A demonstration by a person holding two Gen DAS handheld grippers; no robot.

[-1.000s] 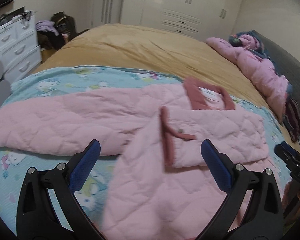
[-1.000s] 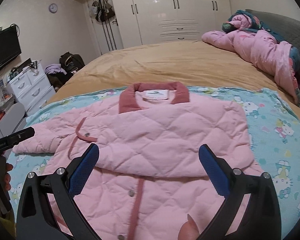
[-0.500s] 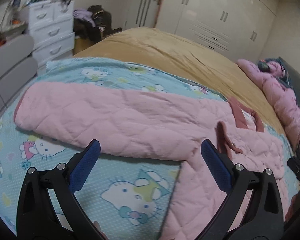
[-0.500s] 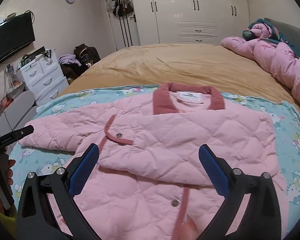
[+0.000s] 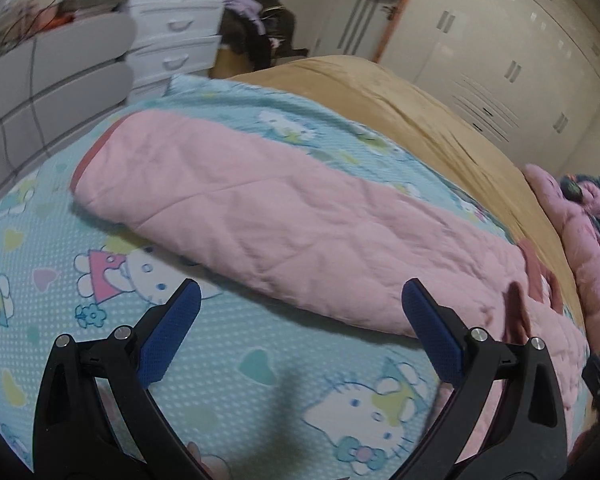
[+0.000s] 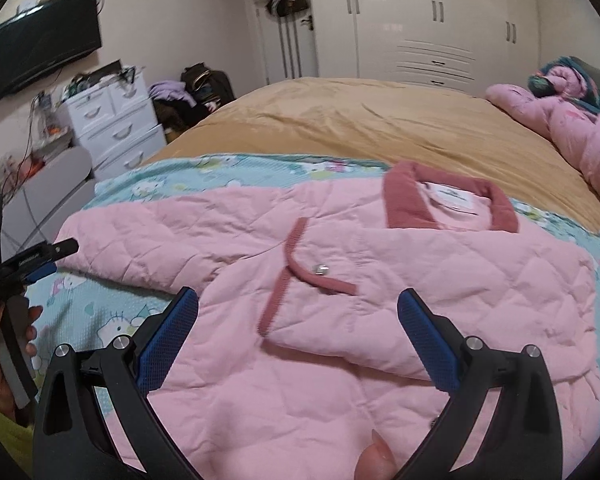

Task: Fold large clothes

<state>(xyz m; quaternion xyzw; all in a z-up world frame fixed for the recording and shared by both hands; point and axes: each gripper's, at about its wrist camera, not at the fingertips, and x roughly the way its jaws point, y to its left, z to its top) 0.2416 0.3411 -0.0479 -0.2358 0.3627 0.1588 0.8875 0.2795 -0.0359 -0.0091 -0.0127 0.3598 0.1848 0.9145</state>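
Observation:
A pink quilted jacket (image 6: 380, 300) with a dark pink collar (image 6: 448, 196) lies flat on a turquoise cartoon-print sheet (image 6: 112, 312). One sleeve is folded across the chest, its cuff (image 6: 288, 268) near the middle. The other sleeve (image 5: 260, 220) stretches out to the left. My left gripper (image 5: 300, 312) is open and empty above the sheet, just in front of that sleeve; it also shows at the left edge of the right wrist view (image 6: 28, 264). My right gripper (image 6: 298, 320) is open and empty over the jacket's lower front.
The sheet lies on a bed with a tan cover (image 6: 360, 120). A pink duvet (image 6: 572, 136) is bunched at the head of the bed on the right. White drawers (image 6: 116, 128) and a grey unit (image 5: 52, 80) stand left of the bed, wardrobes (image 6: 432, 20) behind.
My left gripper has swung left, from over the folded sleeve to the outstretched sleeve and the sheet before it. My right gripper has shifted left a little. Both stay open.

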